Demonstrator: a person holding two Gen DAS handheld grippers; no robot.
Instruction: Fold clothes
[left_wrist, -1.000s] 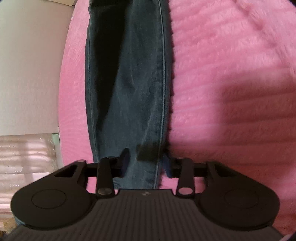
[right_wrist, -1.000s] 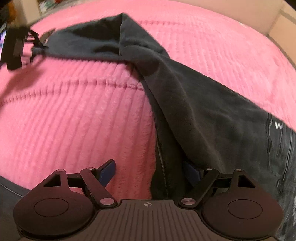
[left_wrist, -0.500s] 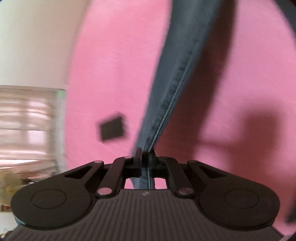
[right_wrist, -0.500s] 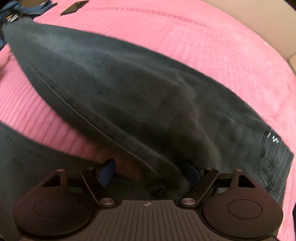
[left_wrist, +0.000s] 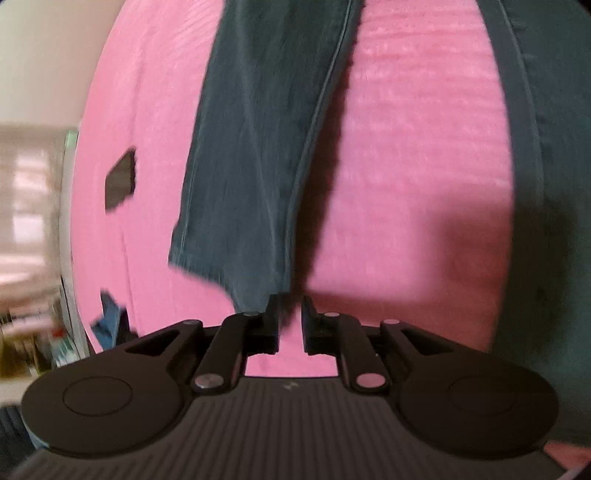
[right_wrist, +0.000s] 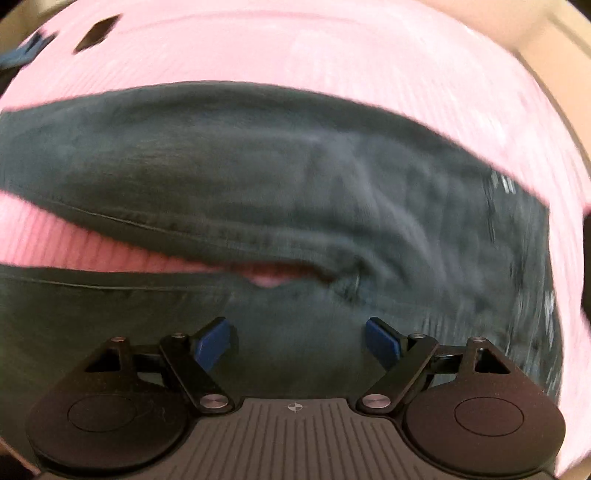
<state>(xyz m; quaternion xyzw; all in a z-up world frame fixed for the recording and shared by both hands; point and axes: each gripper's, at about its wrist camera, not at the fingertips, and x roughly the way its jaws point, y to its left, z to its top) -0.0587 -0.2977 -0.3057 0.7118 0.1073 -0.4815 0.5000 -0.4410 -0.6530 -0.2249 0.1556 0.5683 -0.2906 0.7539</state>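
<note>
Dark blue jeans lie on a pink ribbed blanket (left_wrist: 406, 184). In the left wrist view one jeans leg (left_wrist: 258, 147) runs away from me, its hem just ahead of my left gripper (left_wrist: 290, 310). The left jaws stand slightly apart and hold nothing. The other leg (left_wrist: 546, 184) shows at the right edge. In the right wrist view the jeans (right_wrist: 277, 177) spread across the blanket (right_wrist: 332, 48), both legs lying side by side. My right gripper (right_wrist: 299, 336) is wide open, hovering over the near leg, empty.
A small dark flat object (left_wrist: 120, 181) lies on the blanket left of the leg; it also shows in the right wrist view (right_wrist: 98, 31). Blue cloth (left_wrist: 110, 317) sits at the blanket's left edge. Beyond the edge are a pale wall and clutter.
My left gripper, shut on the leg hem half a second ago, has opened and let it go; the leg now lies flat. The right gripper stayed open as the jeans settled.
</note>
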